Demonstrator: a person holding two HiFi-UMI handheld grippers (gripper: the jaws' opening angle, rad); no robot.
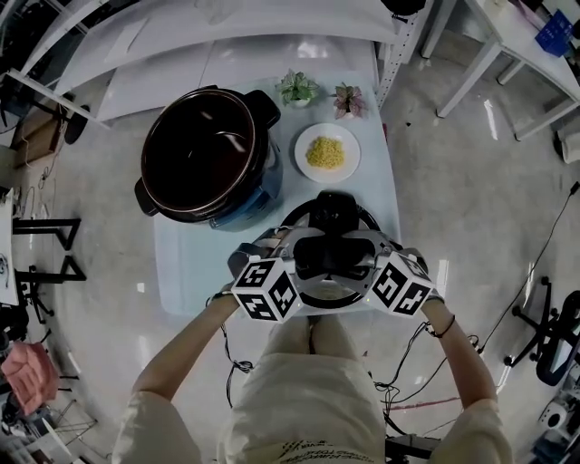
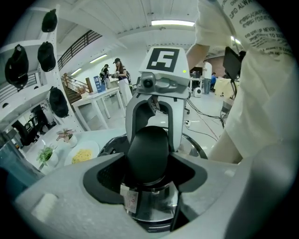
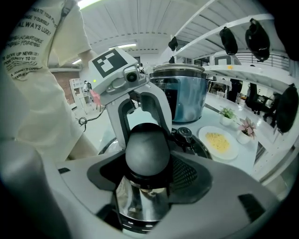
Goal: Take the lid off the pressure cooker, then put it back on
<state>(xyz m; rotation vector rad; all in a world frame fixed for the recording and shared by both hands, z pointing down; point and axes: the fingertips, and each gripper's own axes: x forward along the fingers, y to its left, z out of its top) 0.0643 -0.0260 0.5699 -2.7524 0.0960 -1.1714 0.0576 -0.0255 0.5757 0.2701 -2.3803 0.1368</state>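
Our left gripper (image 2: 148, 161) and right gripper (image 3: 147, 156) clamp the lid (image 1: 333, 210) at the table's (image 1: 186, 272) near edge; the open cooker (image 1: 204, 149) stands at the rear-left corner, with shelving (image 1: 227, 27) beyond.

Forearms (image 1: 186, 344) are angling inward; the white plastic left gripper (image 2: 148, 163) and right gripper (image 3: 147, 158) are facing each other, both clamping one black domed knob (image 2: 147, 147).

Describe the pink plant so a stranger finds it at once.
Find the pale table, then the white plate at its far end. Just beyond the plate stand two small potted plants; the pink plant is the right one; the green plant stands left.
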